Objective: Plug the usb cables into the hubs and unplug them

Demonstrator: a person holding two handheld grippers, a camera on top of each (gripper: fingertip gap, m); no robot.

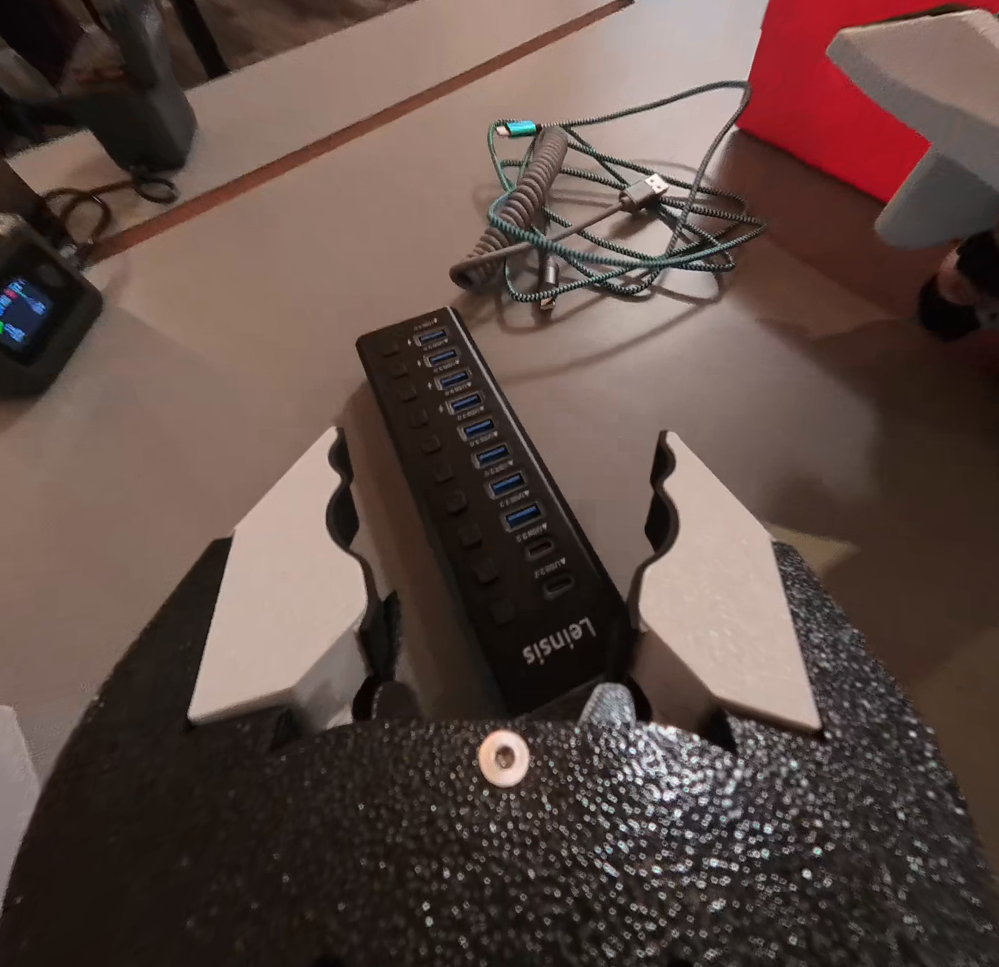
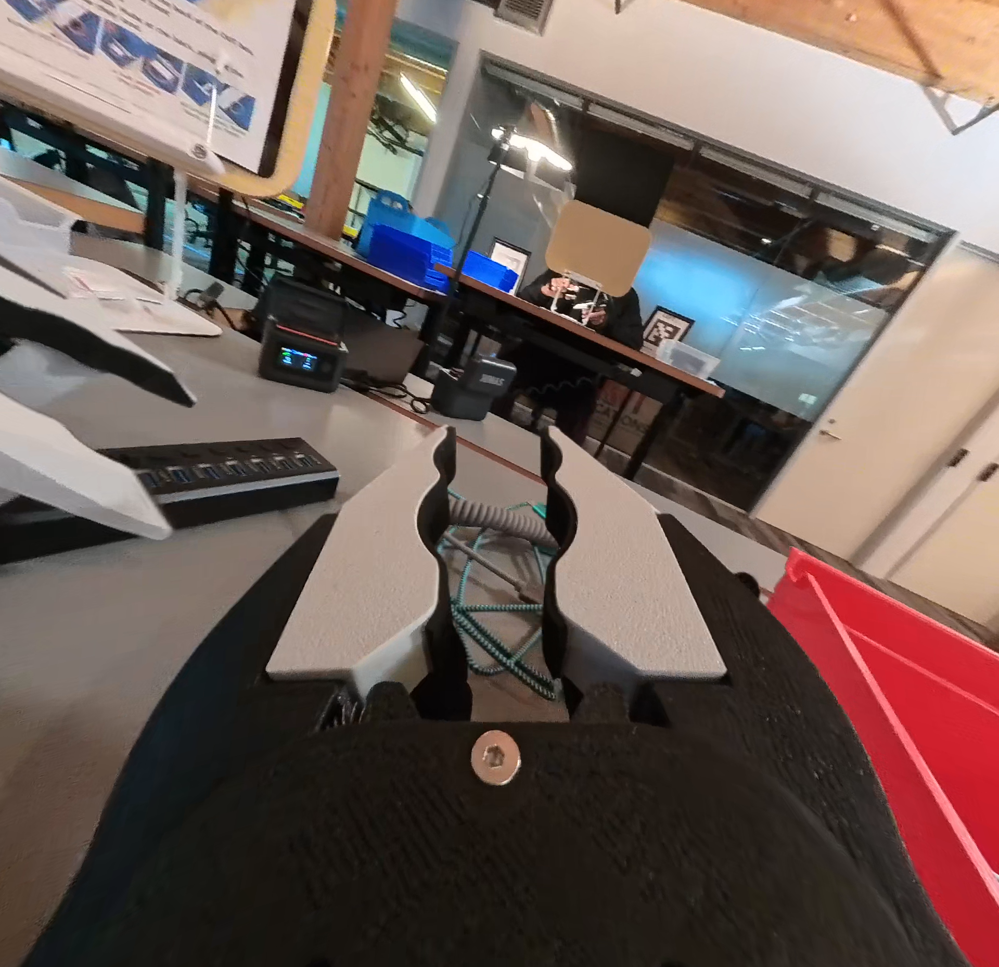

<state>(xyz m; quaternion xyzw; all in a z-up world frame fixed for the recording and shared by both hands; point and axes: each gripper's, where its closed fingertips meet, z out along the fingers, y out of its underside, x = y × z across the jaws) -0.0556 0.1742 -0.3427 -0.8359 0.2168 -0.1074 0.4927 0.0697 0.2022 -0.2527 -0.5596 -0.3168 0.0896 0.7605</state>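
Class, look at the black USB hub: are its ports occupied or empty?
Empty. The hub shows every port bare, and the cables lie loose beyond it.

The left gripper point(image 1: 500, 438) has a black, speckled, glittery body with one silver hex screw point(image 1: 504, 758) set in the middle. Its two fingers point(image 1: 286, 579) are pale grey wedges with black wavy inner edges. The right gripper point(image 2: 494, 438) matches (its black body looks matte and ribbed), with the same screw point(image 2: 495, 764) and grey fingers point(image 2: 373, 579).

grey table point(image 1: 216, 454), black hub point(image 1: 475, 470), tangled cables point(image 1: 611, 222)
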